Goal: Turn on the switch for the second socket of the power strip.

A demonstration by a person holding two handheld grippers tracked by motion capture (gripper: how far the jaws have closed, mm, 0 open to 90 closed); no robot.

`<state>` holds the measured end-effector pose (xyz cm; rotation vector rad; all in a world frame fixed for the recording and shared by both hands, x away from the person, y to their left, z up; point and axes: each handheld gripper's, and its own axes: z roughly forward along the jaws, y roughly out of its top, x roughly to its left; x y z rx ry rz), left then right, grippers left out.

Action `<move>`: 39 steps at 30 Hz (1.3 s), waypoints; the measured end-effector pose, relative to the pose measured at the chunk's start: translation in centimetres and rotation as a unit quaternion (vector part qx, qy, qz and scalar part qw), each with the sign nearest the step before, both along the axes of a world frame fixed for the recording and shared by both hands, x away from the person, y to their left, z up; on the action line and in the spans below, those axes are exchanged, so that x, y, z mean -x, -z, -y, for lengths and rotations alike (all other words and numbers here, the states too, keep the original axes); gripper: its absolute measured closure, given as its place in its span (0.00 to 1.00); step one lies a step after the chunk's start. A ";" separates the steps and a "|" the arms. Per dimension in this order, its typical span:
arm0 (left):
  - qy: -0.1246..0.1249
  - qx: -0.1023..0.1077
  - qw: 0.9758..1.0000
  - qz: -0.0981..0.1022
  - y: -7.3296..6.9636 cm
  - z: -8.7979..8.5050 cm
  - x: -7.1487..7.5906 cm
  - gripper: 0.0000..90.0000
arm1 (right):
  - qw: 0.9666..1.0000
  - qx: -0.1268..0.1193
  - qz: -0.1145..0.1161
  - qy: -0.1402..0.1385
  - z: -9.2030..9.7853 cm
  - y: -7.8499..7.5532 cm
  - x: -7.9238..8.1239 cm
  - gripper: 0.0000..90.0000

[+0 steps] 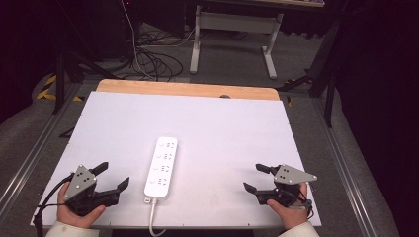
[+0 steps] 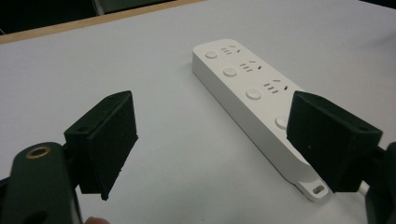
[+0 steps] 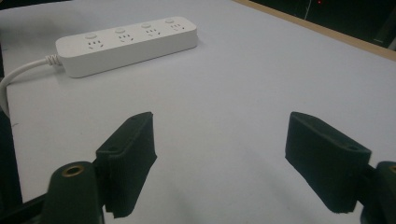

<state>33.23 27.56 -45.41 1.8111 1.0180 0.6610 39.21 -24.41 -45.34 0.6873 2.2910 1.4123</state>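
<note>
No readable text showing anywhere

The white power strip (image 1: 161, 169), lying near the table's centre toward six o'clock, is showing only socket slots and round buttons, no brand or numbers legible. Yellow-and-black hazard striping (image 1: 45, 87) is showing on the floor at about ten o'clock from the table, carrying no words.

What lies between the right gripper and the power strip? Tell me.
Nothing: bare white table separates the right gripper from the power strip, plain in the high view and the right gripper view.
</note>
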 end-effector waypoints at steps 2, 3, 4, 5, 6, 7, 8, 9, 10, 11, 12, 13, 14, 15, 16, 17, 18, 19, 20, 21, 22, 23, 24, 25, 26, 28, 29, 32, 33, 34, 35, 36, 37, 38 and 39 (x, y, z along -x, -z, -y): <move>-0.001 -0.001 1.000 0.002 -0.1 0.0 0.0 0.18 | 1.000 0.002 0.001 -0.001 -0.1 0.0 0.0 0.27; 0.000 -0.002 1.000 0.001 -0.1 0.0 0.1 0.18 | 1.000 0.003 0.002 -0.001 -0.1 0.0 0.1 0.27; 0.000 -0.005 1.000 0.003 -0.1 0.0 0.1 0.18 | 1.000 0.002 0.003 -0.002 -0.1 0.0 0.1 0.27; 0.000 -0.006 1.000 0.004 -0.1 0.0 0.1 0.18 | 1.000 0.000 0.003 -0.003 -0.1 0.0 0.1 0.28; 0.000 -0.005 1.000 0.002 -0.1 0.1 0.1 0.18 | 1.000 0.001 0.002 -0.002 0.0 0.0 0.1 0.28; 0.000 -0.006 1.000 0.002 -0.1 0.1 0.1 0.18 | 1.000 0.002 0.002 -0.002 -0.1 0.0 0.0 0.28; 0.001 -0.006 1.000 0.002 -0.1 0.1 0.1 0.18 | 1.000 0.002 0.002 -0.002 -0.1 0.0 0.0 0.28; 0.000 -0.008 1.000 0.003 -0.1 0.1 0.1 0.18 | 1.000 0.003 0.001 -0.002 -0.1 0.0 0.0 0.28; 0.001 -0.009 1.000 0.005 -0.1 0.1 0.2 0.18 | 1.000 0.004 0.002 -0.002 -0.1 0.1 0.0 0.28; 0.001 -0.015 1.000 0.009 -0.2 0.1 0.2 0.18 | 1.000 0.002 0.002 -0.002 -0.1 0.0 0.0 0.28; 0.002 -0.015 1.000 0.008 -0.2 0.1 0.2 0.18 | 1.000 0.003 0.002 -0.002 -0.1 0.0 0.0 0.28; 0.003 -0.016 1.000 0.009 -0.2 0.1 0.2 0.18 | 1.000 0.003 0.003 -0.001 -0.1 0.0 0.0 0.28; 0.003 -0.019 1.000 0.010 -0.3 0.1 0.3 0.18 | 1.000 0.003 0.003 -0.001 -0.1 0.0 0.0 0.28; 0.002 -0.019 1.000 0.011 -0.3 0.2 0.3 0.18 | 1.000 0.003 0.003 -0.001 -0.1 0.0 0.0 0.28; 0.003 -0.020 1.000 0.009 -0.4 0.2 0.3 0.19 | 1.000 0.003 0.003 -0.001 -0.1 0.0 0.0 0.28; 0.005 -0.015 1.000 0.004 -0.4 0.2 0.3 0.19 | 1.000 0.003 0.003 -0.001 -0.1 0.0 0.0 0.28; 0.006 -0.010 1.000 -0.002 -0.5 0.1 0.3 0.19 | 1.000 0.003 0.003 -0.001 -0.1 0.0 0.0 0.28; 0.007 -0.006 1.000 -0.005 -0.6 0.1 0.3 0.20 | 1.000 0.003 0.002 -0.001 -0.1 0.0 0.0 0.28; 0.008 -0.008 1.000 -0.008 -0.7 0.1 0.3 0.20 | 1.000 0.003 0.002 -0.002 -0.1 0.1 0.0 0.28; 0.008 -0.008 1.000 -0.010 -0.7 0.1 0.3 0.20 | 1.000 0.004 0.001 -0.003 -0.1 0.1 -0.1 0.28; 0.008 -0.007 1.000 -0.011 -0.8 0.1 0.3 0.20 | 1.000 0.004 0.000 -0.003 -0.1 0.1 -0.1 0.28; 0.009 -0.010 1.000 -0.010 -0.8 0.1 0.3 0.21 | 1.000 0.005 0.000 -0.003 -0.1 0.1 -0.1 0.28; 0.008 -0.007 1.000 -0.010 -0.8 0.2 0.3 0.21 | 1.000 0.004 0.000 -0.003 -0.1 0.1 -0.1 0.28; 0.009 -0.008 1.000 -0.010 -0.9 0.2 0.3 0.21 | 1.000 0.004 0.000 -0.003 0.0 0.1 -0.1 0.28; 0.011 -0.013 1.000 -0.008 -0.9 0.2 0.3 0.21 | 1.000 0.003 0.000 -0.003 0.0 0.1 -0.1 0.28; 0.013 -0.023 1.000 -0.004 -1.1 0.3 0.3 0.23 | 1.000 0.002 0.000 -0.003 0.0 0.1 -0.1 0.28; 0.015 -0.028 0.999 -0.002 -1.2 0.4 0.3 0.24 | 1.000 0.002 0.000 -0.003 0.0 0.1 -0.1 0.28; 0.011 -0.032 0.999 0.000 -1.6 0.5 0.2 0.26 | 1.000 0.002 -0.002 -0.002 0.0 0.2 -0.1 0.28; 0.010 -0.022 1.000 -0.005 -1.8 0.5 0.1 0.29 | 1.000 0.003 -0.003 -0.002 0.0 0.2 -0.2 0.28; 0.011 -0.019 1.000 -0.009 -2.0 0.5 0.0 0.30 | 1.000 0.003 -0.003 -0.003 0.0 0.2 -0.2 0.28; 0.012 -0.015 1.000 -0.013 -2.2 0.4 -0.1 0.30 | 1.000 0.003 -0.003 -0.003 0.0 0.2 -0.2 0.28; 0.014 -0.007 1.000 -0.019 -2.3 0.5 -0.3 0.30 | 1.000 0.003 -0.004 -0.002 0.0 0.2 -0.2 0.28; 0.017 -0.004 1.000 -0.024 -2.4 0.5 -0.4 0.30 | 1.000 0.003 -0.004 -0.002 0.0 0.3 -0.2 0.28; 0.017 -0.003 0.999 -0.026 -2.4 0.5 -0.6 0.31 | 1.000 0.003 -0.004 -0.002 0.0 0.3 -0.2 0.28; 0.018 -0.001 0.999 -0.030 -2.5 0.6 -0.8 0.31 | 1.000 0.003 -0.004 -0.002 0.0 0.3 -0.2 0.28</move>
